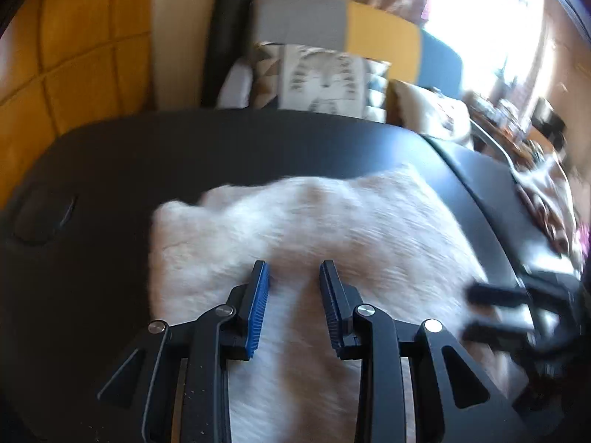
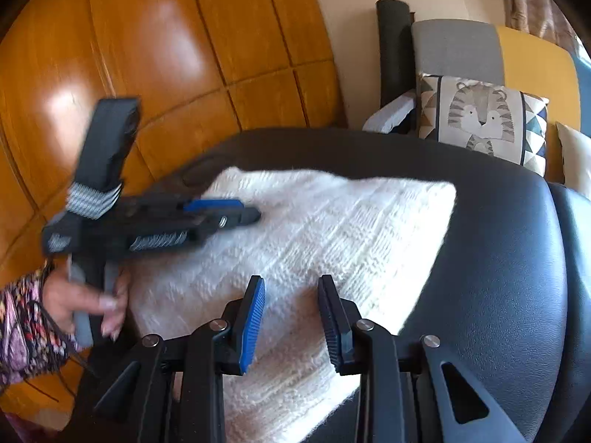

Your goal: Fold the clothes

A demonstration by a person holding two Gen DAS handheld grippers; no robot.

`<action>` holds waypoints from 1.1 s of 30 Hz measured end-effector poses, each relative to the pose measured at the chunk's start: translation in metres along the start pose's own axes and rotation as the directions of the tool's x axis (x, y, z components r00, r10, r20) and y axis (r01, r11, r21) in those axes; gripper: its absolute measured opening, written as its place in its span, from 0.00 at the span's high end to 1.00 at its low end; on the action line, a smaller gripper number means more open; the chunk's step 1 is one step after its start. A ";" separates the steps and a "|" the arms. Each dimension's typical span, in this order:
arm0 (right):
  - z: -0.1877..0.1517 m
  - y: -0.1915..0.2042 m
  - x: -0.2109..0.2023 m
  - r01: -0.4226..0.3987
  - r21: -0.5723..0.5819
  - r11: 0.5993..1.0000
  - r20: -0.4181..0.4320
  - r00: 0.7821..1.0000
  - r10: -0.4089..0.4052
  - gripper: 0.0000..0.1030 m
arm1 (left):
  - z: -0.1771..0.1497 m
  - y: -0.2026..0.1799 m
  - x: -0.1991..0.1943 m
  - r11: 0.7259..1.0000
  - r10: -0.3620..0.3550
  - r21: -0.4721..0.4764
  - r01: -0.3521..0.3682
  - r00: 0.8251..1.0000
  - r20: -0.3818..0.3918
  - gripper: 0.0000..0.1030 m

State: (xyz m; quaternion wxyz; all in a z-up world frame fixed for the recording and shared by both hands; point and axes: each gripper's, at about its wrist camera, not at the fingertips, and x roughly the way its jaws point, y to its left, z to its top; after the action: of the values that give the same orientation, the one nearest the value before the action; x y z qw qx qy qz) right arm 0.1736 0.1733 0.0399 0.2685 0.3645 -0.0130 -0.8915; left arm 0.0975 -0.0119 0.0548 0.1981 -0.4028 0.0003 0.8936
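One white knitted garment (image 2: pixel 314 258), folded into a rough rectangle, lies on a black padded surface (image 2: pixel 498 258) as two handheld grippers work over it. The left gripper (image 2: pixel 236 212), held by a hand (image 2: pixel 85 302) in a floral sleeve (image 2: pixel 18 325), hovers above the garment's far-left part; its jaws stand slightly apart with nothing visibly between them, though motion blur leaves that uncertain. The right gripper (image 2: pixel 291 317) hangs above the near edge, its two fingers parted and gripping nothing. Behind, one tiger-print cushion (image 2: pixel 476 118) rests on a grey, yellow and blue sofa (image 2: pixel 458 44) beside wooden panelling (image 2: pixel 147 55).
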 end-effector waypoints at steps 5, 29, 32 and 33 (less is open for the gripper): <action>-0.004 0.009 0.011 0.053 -0.083 0.995 -0.030 0.998 -0.055 0.72 | -0.007 0.013 0.008 0.999 0.015 0.042 -0.016 0.999 0.029 0.69; -0.023 -0.015 -0.075 0.083 -0.097 0.992 -0.013 0.996 -0.085 0.70 | -0.046 -0.061 -0.027 0.998 -0.039 -0.038 0.042 0.996 0.086 0.62; -0.017 -0.006 -0.067 0.091 -0.106 0.990 0.003 0.996 -0.091 0.70 | -0.035 -0.055 -0.008 1.000 0.002 0.000 -0.002 1.000 0.024 0.61; -0.016 -0.004 -0.058 0.086 -0.107 0.990 -0.015 0.996 -0.088 0.70 | -0.033 -0.053 -0.004 1.000 0.001 0.017 -0.002 1.000 0.021 0.59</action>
State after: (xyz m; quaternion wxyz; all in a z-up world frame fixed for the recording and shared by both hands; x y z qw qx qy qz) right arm 0.2164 0.2076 0.0649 0.2485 0.3588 0.0532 -0.8981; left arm 0.1422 0.0303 0.0440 0.2008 -0.3916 0.0059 0.8979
